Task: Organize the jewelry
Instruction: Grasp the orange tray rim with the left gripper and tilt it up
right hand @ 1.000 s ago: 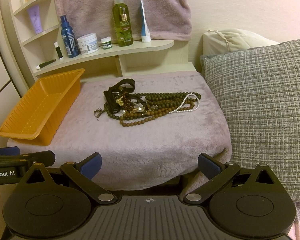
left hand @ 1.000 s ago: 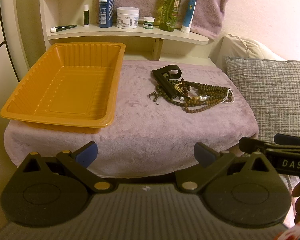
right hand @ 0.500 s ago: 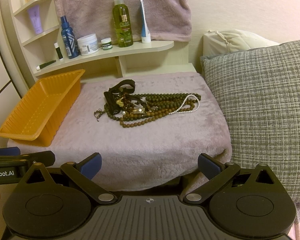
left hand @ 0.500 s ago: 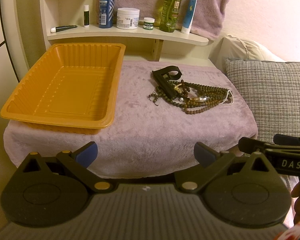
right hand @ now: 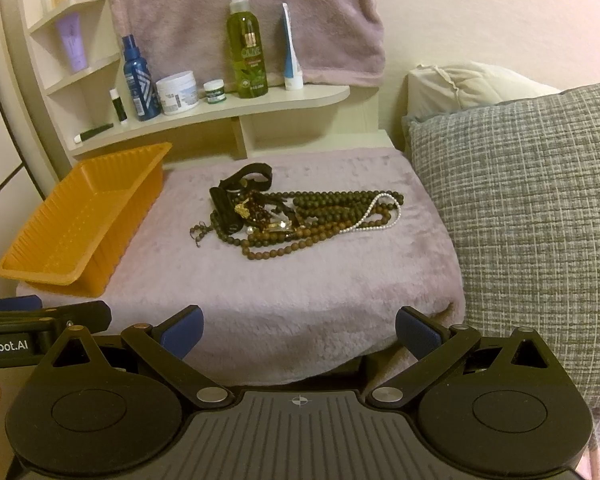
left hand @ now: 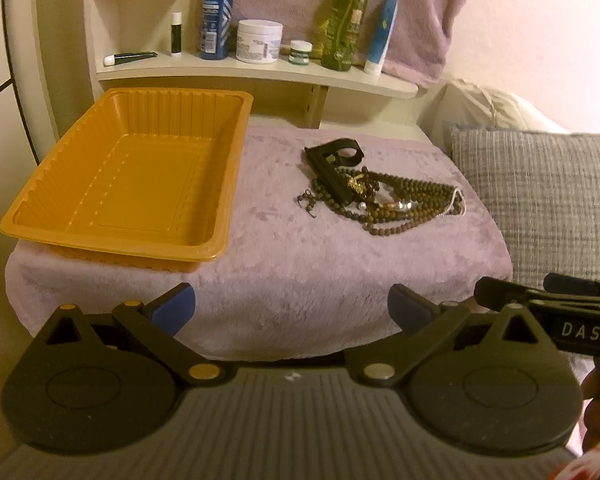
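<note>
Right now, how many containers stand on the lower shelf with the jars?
7: lip balm stick, lying tube, blue bottle, white jar, small jar, green spray bottle, blue-white tube. None seem hidden.

White letters "DAS" show on the side of the right hand-held gripper [left hand: 572, 320], seen from the left wrist view. On the left hand-held gripper [right hand: 40, 330], from the right wrist view, the cut-off print reads "nRobot.AI". The green spray bottle [right hand: 249, 46] on the shelf says "OLIVE". Labels on the other bottles and jars are too blurred to read.
</note>
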The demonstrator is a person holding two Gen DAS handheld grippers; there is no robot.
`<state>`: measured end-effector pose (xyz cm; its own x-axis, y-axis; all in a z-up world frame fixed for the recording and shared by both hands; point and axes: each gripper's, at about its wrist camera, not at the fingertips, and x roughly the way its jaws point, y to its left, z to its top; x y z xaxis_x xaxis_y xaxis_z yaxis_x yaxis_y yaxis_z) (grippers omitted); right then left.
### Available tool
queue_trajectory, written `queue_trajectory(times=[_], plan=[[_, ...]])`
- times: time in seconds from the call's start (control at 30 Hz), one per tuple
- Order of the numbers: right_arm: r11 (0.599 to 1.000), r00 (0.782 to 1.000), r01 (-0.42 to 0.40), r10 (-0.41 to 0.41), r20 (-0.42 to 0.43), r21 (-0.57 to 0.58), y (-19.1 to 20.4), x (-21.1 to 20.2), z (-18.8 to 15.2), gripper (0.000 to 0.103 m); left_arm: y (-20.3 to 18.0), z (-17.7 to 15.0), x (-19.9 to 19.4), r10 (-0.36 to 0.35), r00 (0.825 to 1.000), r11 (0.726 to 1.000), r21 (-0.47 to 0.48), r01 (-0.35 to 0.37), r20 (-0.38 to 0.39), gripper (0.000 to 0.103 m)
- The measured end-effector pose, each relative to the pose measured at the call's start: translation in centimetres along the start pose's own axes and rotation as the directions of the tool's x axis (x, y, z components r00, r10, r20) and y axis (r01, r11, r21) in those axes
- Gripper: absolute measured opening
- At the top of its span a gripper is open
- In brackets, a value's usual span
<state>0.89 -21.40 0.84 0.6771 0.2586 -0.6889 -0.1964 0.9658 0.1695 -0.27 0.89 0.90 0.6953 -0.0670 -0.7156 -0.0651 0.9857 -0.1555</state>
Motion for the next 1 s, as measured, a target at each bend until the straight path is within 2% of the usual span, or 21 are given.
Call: queue_trajectory(times=[0.2, 0.37, 0.5, 0.63, 0.73, 0.8, 0.9, 0.97, 1.0], plan=[[1.0, 0.999, -0.021, 0.02, 0.047, 0.019, 0.3, -0.5, 0.6, 0.102, 3.0, 0.6, -1.6, -0.021, 0.996, 0.989, -0.142, 0.033, 0.085, 0.095], [0.999, 0.997, -0.032, 0.03, 0.073, 0.029, 0.3, -0.5, 0.6, 0.102, 6.8, 1.3, -3.8, 0.018, 0.981, 0.962, -0.272, 0.036, 0.194, 0.09], [0.999, 0.996, -0.044, 0.042, 0.078, 0.016, 0.8, 0.2, 0.6, 0.102, 10.6, 1.3, -5.1, 0.103, 0.956, 0.926, -0.377, 0.008, 0.275, 0.085], [0.998, 0.996, -0.055, 0.055, 0.067, -0.001, 1.7, 1.3, 0.8, 0.102, 14.8, 0.5, -5.4, 0.189, 0.921, 0.877, -0.48, -0.002, 0.342, 0.077], [0.998, 0.996, -0.059, 0.06, 0.065, -0.019, 2.4, 1.9, 0.9, 0.102, 17.2, -0.3, -4.7, 0.266, 0.898, 0.852, -0.522, -0.049, 0.35, 0.07], [0.998, 0.996, -0.054, 0.056, 0.066, -0.034, 2.9, 2.4, 1.1, 0.102, 18.6, -1.0, -4.1, 0.3, 0.89, 0.831, -0.552, -0.067, 0.343, 0.061], [0.998, 0.997, -0.048, 0.051, 0.057, -0.052, 3.4, 3.0, 1.4, 0.102, 20.3, -1.7, -2.8, 0.304, 0.889, 0.808, -0.587, -0.051, 0.341, 0.056], [0.997, 0.998, -0.041, 0.044, 0.049, -0.064, 3.7, 3.3, 1.5, 0.102, 21.6, -2.0, -1.7, 0.28, 0.896, 0.793, -0.608, -0.015, 0.343, 0.055], [0.997, 0.998, -0.037, 0.04, 0.043, -0.071, 3.9, 3.5, 1.5, 0.102, 22.0, -2.0, -1.1, 0.268, 0.902, 0.786, -0.619, -0.001, 0.339, 0.05]])
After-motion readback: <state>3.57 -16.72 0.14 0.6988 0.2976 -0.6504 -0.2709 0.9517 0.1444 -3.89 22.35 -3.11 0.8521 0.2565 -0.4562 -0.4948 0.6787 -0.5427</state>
